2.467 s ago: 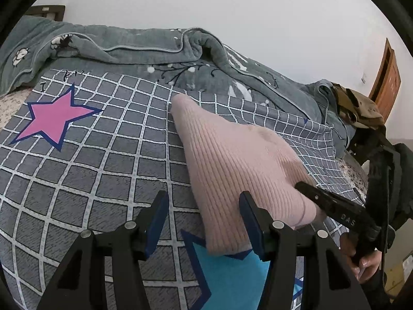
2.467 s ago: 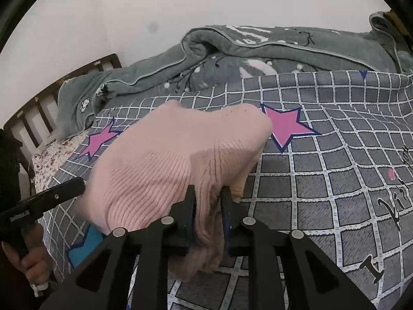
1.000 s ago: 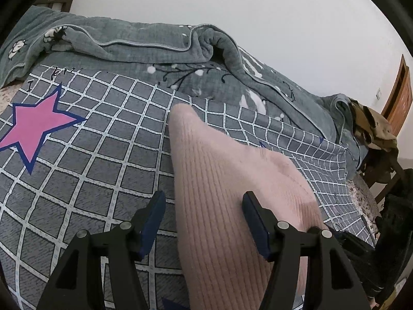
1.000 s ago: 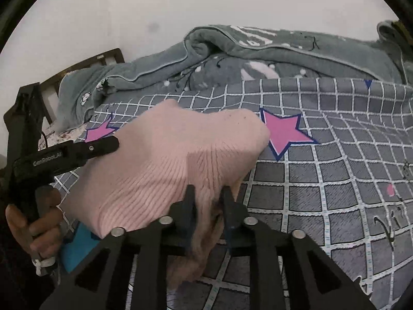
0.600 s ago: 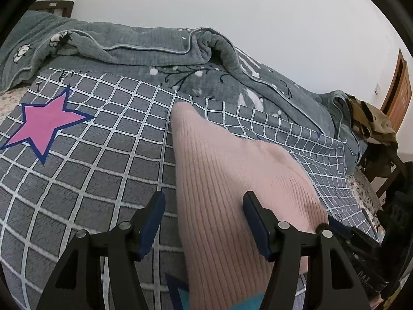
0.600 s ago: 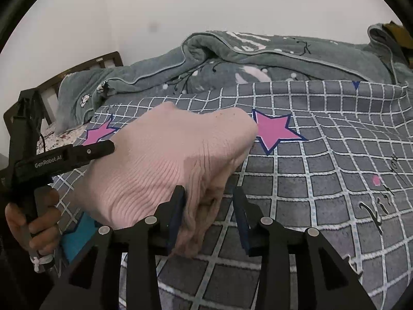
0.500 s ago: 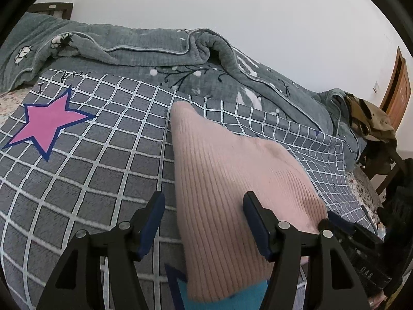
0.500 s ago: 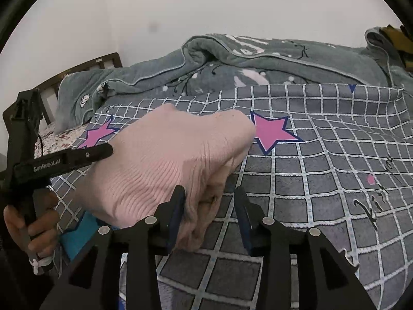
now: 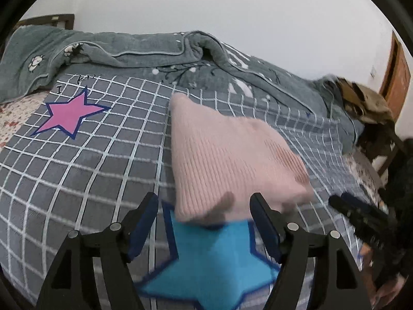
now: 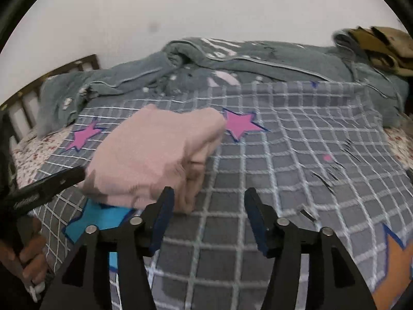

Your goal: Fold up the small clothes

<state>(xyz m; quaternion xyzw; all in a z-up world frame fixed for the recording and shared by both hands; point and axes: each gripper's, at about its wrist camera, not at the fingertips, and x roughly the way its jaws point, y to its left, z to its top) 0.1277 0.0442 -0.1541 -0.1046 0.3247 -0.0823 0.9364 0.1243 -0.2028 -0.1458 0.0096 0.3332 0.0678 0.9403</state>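
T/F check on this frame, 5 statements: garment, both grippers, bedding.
1. The pink knit garment lies folded on the grid-patterned cover. True.
2. The right gripper is clamped on the garment. False: its jaws have just been opening, stand apart, and the garment lies to their left, outside the gap.
3. The left gripper is open with nothing pinched. True: its jaws have just been opening too, and the garment's near edge lies beyond the tips.
4. The garment's near edge overlaps a blue star printed on the cover. True.
5. The grey blanket is spread over the garment. False: it is bunched along the far side by the wall.
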